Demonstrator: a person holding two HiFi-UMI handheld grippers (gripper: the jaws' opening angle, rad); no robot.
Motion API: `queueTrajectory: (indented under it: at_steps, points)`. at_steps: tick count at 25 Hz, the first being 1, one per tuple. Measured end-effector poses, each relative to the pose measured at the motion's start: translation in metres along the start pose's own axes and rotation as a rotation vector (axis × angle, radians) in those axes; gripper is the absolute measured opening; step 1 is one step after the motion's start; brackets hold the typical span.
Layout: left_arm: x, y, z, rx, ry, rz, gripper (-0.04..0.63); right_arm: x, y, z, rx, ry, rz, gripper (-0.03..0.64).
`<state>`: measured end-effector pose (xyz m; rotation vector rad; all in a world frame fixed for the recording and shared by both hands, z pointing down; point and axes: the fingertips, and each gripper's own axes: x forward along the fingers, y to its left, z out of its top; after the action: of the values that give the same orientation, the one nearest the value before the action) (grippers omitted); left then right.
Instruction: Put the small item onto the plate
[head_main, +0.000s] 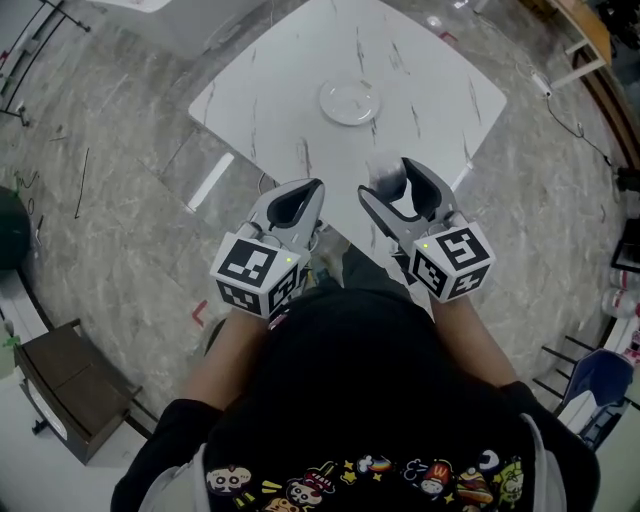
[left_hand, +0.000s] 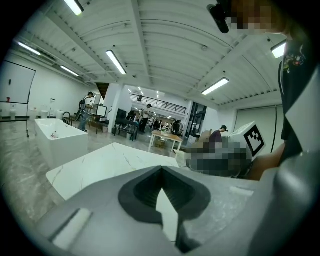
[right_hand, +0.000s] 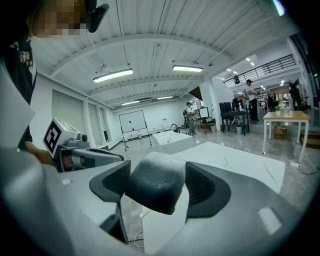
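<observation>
A round white plate (head_main: 349, 102) lies near the middle of the white marble table (head_main: 430, 80). The small item (head_main: 383, 171) is a dark grey, rough-skinned block with a paler top, and my right gripper (head_main: 393, 183) is shut on it. They are held in the air above the table's near corner, short of the plate. In the right gripper view the item (right_hand: 152, 192) fills the gap between the two dark pads of the right gripper (right_hand: 156, 172). My left gripper (head_main: 311, 188) hovers just off the table's near edge, jaws together with nothing in them. Its tips (left_hand: 161, 171) meet over the table (left_hand: 102, 165).
Marbled grey floor surrounds the table. A brown wooden stand (head_main: 62, 398) sits at lower left, a dark round thing (head_main: 10, 228) at far left, and a blue chair (head_main: 592, 385) at lower right. A white strip (head_main: 209, 182) lies on the floor. A white bathtub (left_hand: 60, 137) stands beyond the table.
</observation>
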<state>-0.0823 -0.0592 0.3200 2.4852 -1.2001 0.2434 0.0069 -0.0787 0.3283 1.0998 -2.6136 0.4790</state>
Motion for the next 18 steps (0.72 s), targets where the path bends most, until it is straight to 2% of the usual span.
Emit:
queueTrajectory:
  at_steps: [8, 18]
  points:
    - [0.057, 0.01, 0.002, -0.03, 0.04, 0.019, 0.002, 0.025, -0.047, 0.002, 0.003, 0.04, 0.038, 0.368]
    - [0.113, 0.038, -0.011, -0.098, 0.079, 0.08, 0.002, 0.071, -0.097, -0.009, -0.015, 0.113, 0.1, 0.368]
